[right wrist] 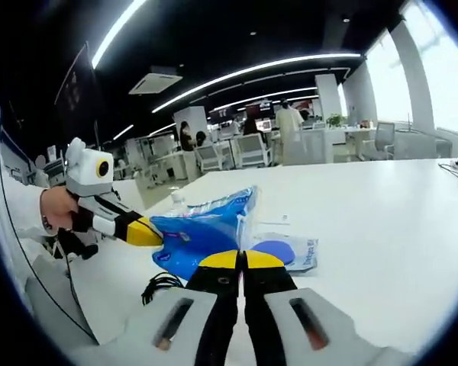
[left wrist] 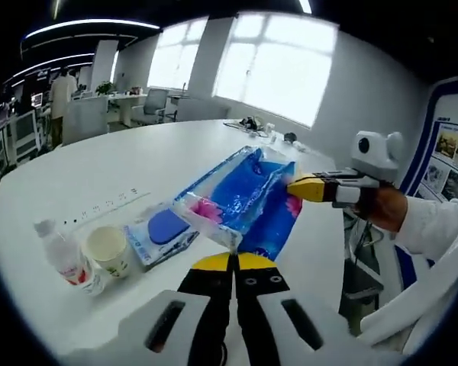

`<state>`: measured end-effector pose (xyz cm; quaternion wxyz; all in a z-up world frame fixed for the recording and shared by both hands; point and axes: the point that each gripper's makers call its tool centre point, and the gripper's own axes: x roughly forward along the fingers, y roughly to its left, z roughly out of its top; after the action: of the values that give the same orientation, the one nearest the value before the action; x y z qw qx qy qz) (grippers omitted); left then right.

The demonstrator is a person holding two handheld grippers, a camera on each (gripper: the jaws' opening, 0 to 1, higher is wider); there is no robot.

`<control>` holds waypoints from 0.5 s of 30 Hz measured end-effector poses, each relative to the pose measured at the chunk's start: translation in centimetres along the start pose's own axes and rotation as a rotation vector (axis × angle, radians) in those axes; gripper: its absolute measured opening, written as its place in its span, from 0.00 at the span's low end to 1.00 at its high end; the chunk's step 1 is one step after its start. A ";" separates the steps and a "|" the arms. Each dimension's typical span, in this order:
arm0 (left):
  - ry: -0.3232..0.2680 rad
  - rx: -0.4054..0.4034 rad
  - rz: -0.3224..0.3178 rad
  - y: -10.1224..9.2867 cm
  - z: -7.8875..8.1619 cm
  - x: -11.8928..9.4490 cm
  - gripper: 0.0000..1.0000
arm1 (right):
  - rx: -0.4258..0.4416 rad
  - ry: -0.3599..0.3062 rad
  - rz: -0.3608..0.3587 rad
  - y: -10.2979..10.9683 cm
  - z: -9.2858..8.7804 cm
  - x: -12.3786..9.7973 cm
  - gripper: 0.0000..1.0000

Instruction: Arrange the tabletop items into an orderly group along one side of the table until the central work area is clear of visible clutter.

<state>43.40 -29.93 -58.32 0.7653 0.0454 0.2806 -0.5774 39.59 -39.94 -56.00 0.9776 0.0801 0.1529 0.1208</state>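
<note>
Right now you have both tools on the same item. In the left gripper view, your left gripper (left wrist: 233,261) rises from the bottom centre with its yellow-tipped jaws pressed together on the near corner of the blue plastic bag (left wrist: 244,200), which sits in the middle of the frame, lifted off the white table (left wrist: 99,171). Your right gripper (left wrist: 304,187) comes in from the right edge, its yellow tip closed on the bag's far end, with your hand (left wrist: 385,207) behind it.

In the right gripper view, the right gripper (right wrist: 242,260) stands at the bottom centre, jaws drawn tight together on the edge of the bag (right wrist: 202,229), which hangs just left of centre. The left gripper (right wrist: 141,232) reaches in from the left, its yellow tip pinching the opposite end.

To the lower left of the left gripper view, a small packet with a blue oval (left wrist: 162,232) lies flat on the table just beside the bag. Further left stands a paper cup (left wrist: 108,249), and touching it a small clear bottle (left wrist: 65,257) with a red label. Near the upper centre, a cluster of small objects (left wrist: 256,126) rests at the far edge of the table, too small to identify.
</note>
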 end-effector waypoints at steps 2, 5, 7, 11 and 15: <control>0.000 0.008 -0.013 -0.2 0.7 1.1 0.00 | -0.006 -0.003 -0.021 -1.1 0.4 -0.3 0.00; -0.001 0.033 -0.019 -0.4 2.0 3.0 0.00 | -0.011 -0.010 -0.047 -2.9 1.1 -0.6 0.00; -0.009 0.025 -0.026 -0.5 2.9 4.2 0.00 | -0.013 -0.011 -0.063 -4.2 1.4 -0.7 0.00; -0.016 0.046 -0.045 -0.6 4.4 6.7 0.00 | -0.034 -0.011 -0.093 -7.0 2.1 -0.8 0.00; -0.011 0.049 -0.059 -0.4 5.3 9.4 0.00 | -0.035 -0.017 -0.122 -9.7 2.6 -0.6 0.00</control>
<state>46.65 -40.21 -58.29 0.7481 0.0527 0.2632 -0.6069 41.91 -49.72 -55.29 0.9856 0.0546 0.1470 0.0630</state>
